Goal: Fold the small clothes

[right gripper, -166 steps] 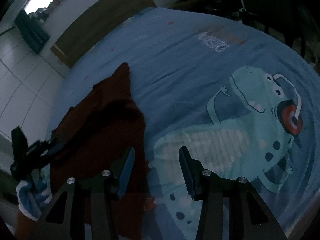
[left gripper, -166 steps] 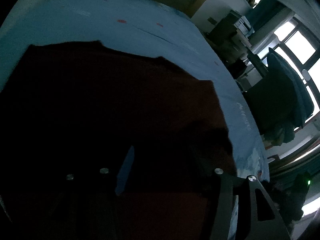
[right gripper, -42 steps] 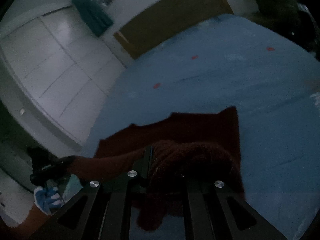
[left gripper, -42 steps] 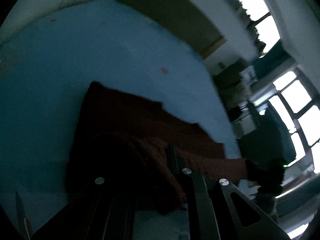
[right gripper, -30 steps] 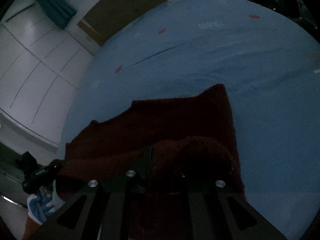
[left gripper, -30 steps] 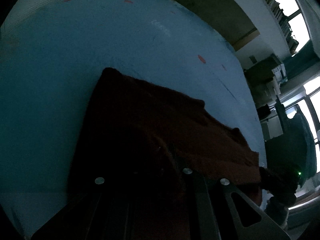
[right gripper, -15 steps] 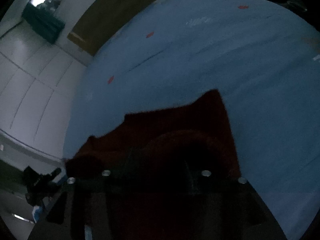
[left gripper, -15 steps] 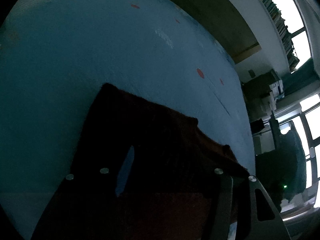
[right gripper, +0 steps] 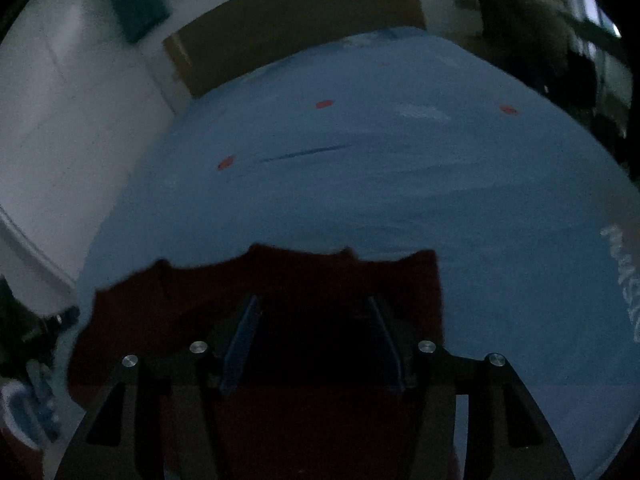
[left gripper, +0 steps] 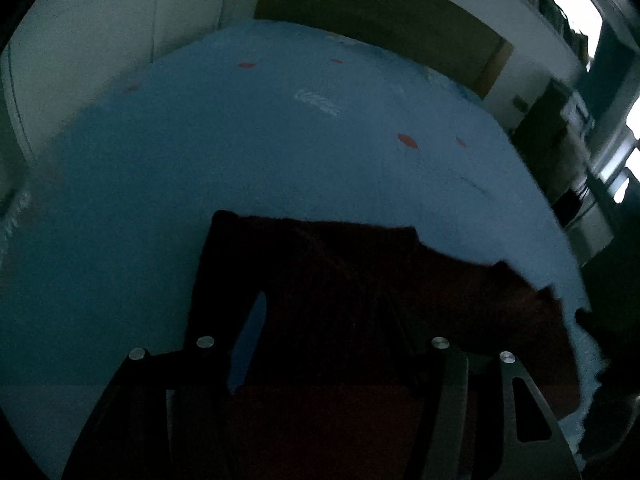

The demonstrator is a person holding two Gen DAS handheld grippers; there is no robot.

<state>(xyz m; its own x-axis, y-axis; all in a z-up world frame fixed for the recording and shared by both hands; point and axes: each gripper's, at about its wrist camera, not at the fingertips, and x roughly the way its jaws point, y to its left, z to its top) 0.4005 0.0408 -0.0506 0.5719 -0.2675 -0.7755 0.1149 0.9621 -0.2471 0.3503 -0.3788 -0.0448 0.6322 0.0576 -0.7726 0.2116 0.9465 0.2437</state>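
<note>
A dark red knitted sweater (left gripper: 460,292) lies flat on the blue bed sheet (left gripper: 280,140), with its near part doubled over. My left gripper (left gripper: 324,320) hangs just above the near part, open, with only cloth below the gap. In the right wrist view the same sweater (right gripper: 140,312) spreads to the left on the sheet (right gripper: 400,180). The jaws of my right gripper (right gripper: 312,320) are opening over its near right corner. No pad presses on the cloth. The dim light hides the folds under both grippers.
A brown wooden headboard (left gripper: 380,12) stands at the far end of the bed. White cupboard doors (right gripper: 60,120) run along the left side. Bright windows (left gripper: 580,20) and dark furniture (left gripper: 552,128) lie off the right side. Bare sheet stretches beyond the sweater.
Both grippers were shut on bunched sweater cloth a second ago. They have since let go and opened, then drawn back and up a little. The sweater now lies flat.
</note>
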